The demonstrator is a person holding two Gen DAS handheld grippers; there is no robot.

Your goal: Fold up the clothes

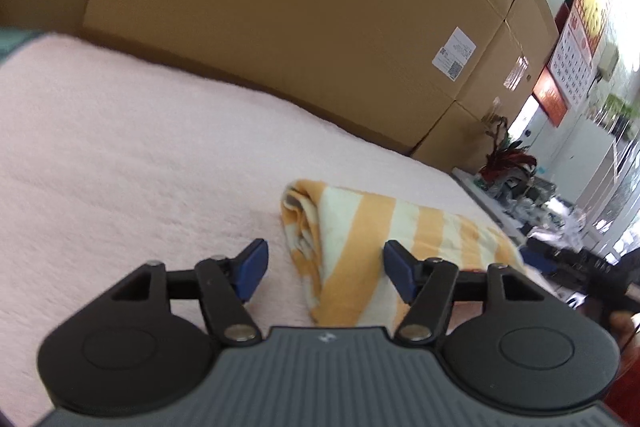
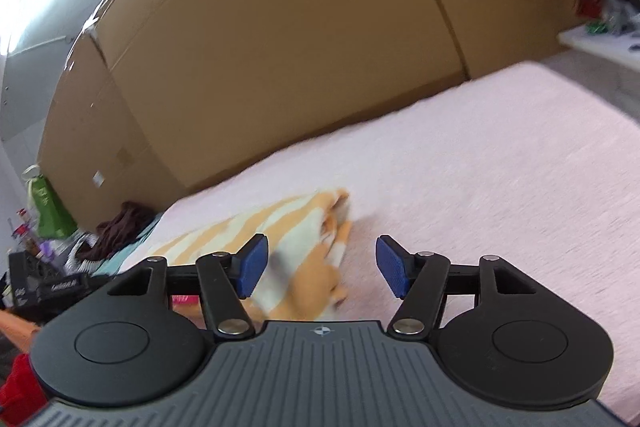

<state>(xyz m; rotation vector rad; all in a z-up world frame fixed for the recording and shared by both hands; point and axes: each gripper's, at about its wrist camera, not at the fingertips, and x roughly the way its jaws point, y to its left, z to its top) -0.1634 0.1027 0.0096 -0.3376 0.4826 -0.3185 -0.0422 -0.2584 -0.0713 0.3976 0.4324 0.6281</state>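
So the folded orange-and-cream striped cloth (image 1: 384, 251) is lying flat on the pale pink fuzzy blanket (image 1: 120, 155) that covers the worktop, roughly in the middle and toward the near side. From the left wrist view its long axis runs from the rolled, layered end at upper left off to the lower right, with the stripes crossing it the short way; the layered fold edge faces left. From the right wrist view the same cloth (image 2: 280, 235) is pretty motion-blurred, stretching from the lower left up to a bunched end near the centre. The left tongs (image 1: 322, 273) hover just above the near part of the cloth, tilted down a bit and rolled slightly, with the blue pads (image 1: 252, 269) spread about halfway apart and not pinching anything: one pad sits over bare blanket, the other over the stripes. The right tongs (image 2: 318, 265) are in much the same pose, angled gently down, blue pads (image 2: 390, 265) about half open and gripping nothing, the cloth's bunched end showing in the gap and off to the left. Behind it all is a wall of big brown cardboard boxes (image 1: 300, 7) with a white shipping label (image 1: 454, 54).
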